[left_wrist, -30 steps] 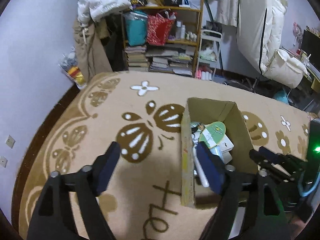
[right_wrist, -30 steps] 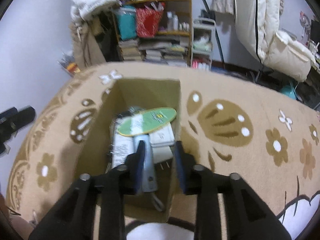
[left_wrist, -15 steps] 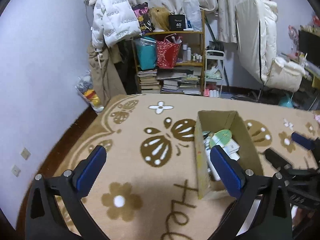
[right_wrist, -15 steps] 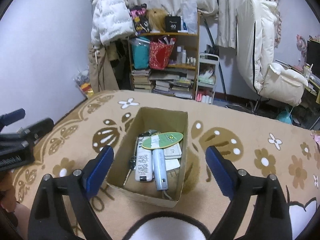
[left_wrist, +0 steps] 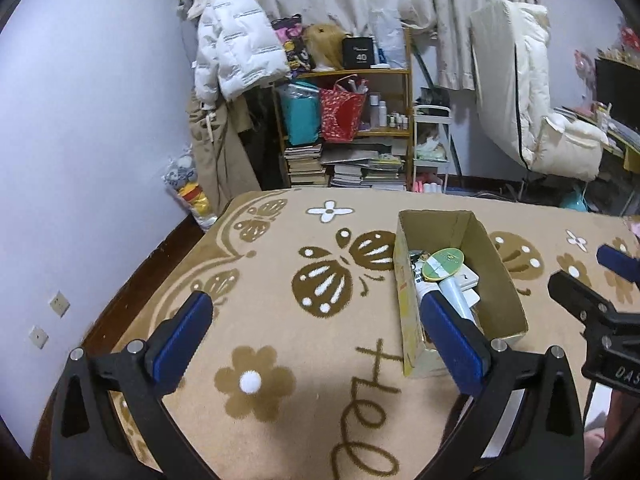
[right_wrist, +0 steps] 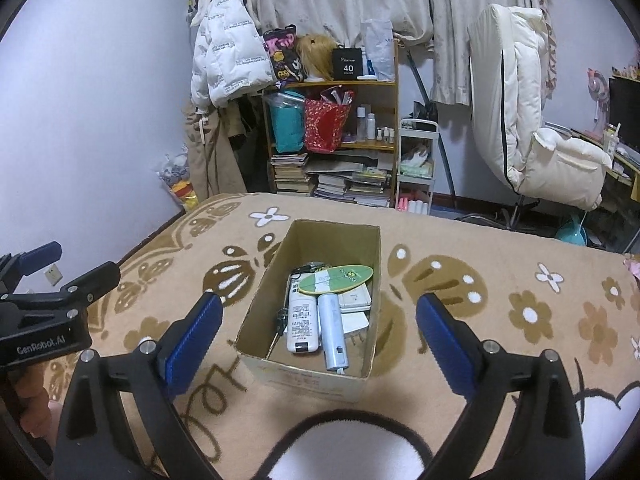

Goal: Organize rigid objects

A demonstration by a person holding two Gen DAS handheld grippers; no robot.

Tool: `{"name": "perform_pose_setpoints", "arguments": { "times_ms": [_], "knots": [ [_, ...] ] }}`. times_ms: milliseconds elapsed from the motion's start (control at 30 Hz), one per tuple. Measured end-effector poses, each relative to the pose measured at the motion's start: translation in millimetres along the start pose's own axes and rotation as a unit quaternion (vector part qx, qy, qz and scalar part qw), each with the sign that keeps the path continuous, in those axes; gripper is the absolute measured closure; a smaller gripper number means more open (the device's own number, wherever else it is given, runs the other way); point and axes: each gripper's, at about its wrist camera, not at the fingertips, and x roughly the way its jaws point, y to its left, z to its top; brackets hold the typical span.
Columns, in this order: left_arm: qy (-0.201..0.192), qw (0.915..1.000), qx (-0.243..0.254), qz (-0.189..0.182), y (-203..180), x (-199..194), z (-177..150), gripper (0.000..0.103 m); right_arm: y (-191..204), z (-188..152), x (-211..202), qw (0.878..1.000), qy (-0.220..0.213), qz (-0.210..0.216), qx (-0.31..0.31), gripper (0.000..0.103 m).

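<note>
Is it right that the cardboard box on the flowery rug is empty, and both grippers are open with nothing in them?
Not quite. The cardboard box is not empty: the right wrist view shows a white bottle, a pale blue tube and a green oval card inside. The rest holds: it sits on the flowery rug, and the left gripper and right gripper are open, holding nothing.
</note>
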Motion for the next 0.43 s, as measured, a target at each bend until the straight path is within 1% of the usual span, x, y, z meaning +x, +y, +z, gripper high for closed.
{"name": "perform_pose_setpoints", "arguments": {
  "times_ms": [67,167,433],
  "knots": [
    [0.008,1.0,-0.005,-0.004,2.5,2.6,-1.3,0.0,-1.6,-2.8,-1.3,1.0,-0.001,0.003,0.007,0.001],
    [0.014,0.9999,-0.002,0.004,3.4,6.2,-3.7,0.0,-5.3,-5.9,-2.7,1.0,-0.001,0.003,0.013,0.001],
    [0.015,0.9998,0.009,0.0,0.1,9.2,-7.4,0.0,-15.2,-10.0,3.1,1.0,0.014,0.012,0.024,0.001]
  ]
}}
